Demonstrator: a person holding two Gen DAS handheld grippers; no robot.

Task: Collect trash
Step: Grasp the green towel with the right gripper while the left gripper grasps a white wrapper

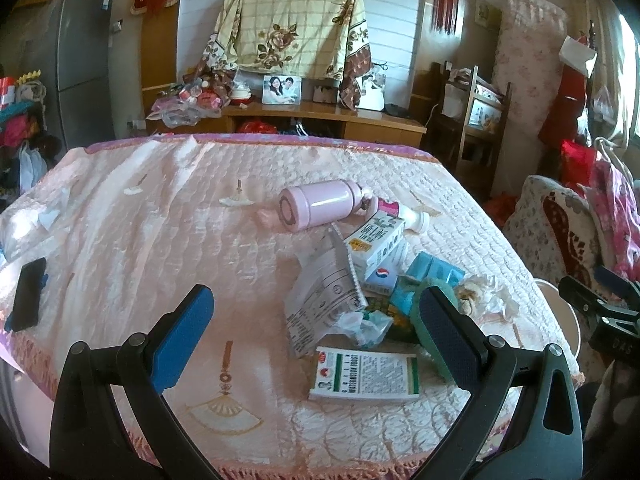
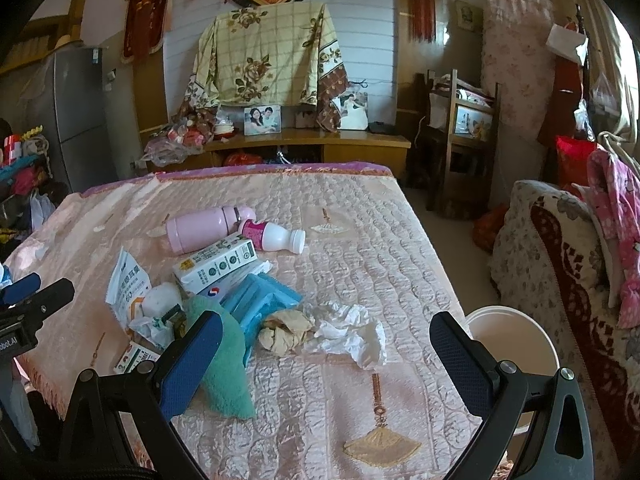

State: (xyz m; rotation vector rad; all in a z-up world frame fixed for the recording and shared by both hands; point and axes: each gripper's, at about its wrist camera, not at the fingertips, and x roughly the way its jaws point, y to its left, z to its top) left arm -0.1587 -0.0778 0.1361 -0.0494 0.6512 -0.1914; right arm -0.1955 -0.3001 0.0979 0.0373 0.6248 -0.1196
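Note:
A heap of trash lies on the pink quilted table [image 1: 160,240]: a flat medicine box [image 1: 364,376], a crumpled printed wrapper [image 1: 324,300], a milk carton [image 1: 374,240], a blue tissue pack [image 2: 260,300], a crumpled white tissue [image 2: 352,336], a brownish paper wad [image 2: 286,330] and a white plastic bottle [image 2: 276,236]. My left gripper [image 1: 316,344] is open and empty, hovering over the heap's near side. My right gripper [image 2: 324,360] is open and empty, just before the white tissue. A white bucket [image 2: 516,340] stands beside the table's right edge.
A pink thermos [image 1: 320,204] lies behind the heap. A green fuzzy cloth [image 2: 224,364] lies by my right gripper's left finger. A black phone [image 1: 28,294] lies at the table's left edge. A patterned sofa [image 2: 560,280] stands to the right, a wooden cabinet [image 1: 320,116] behind.

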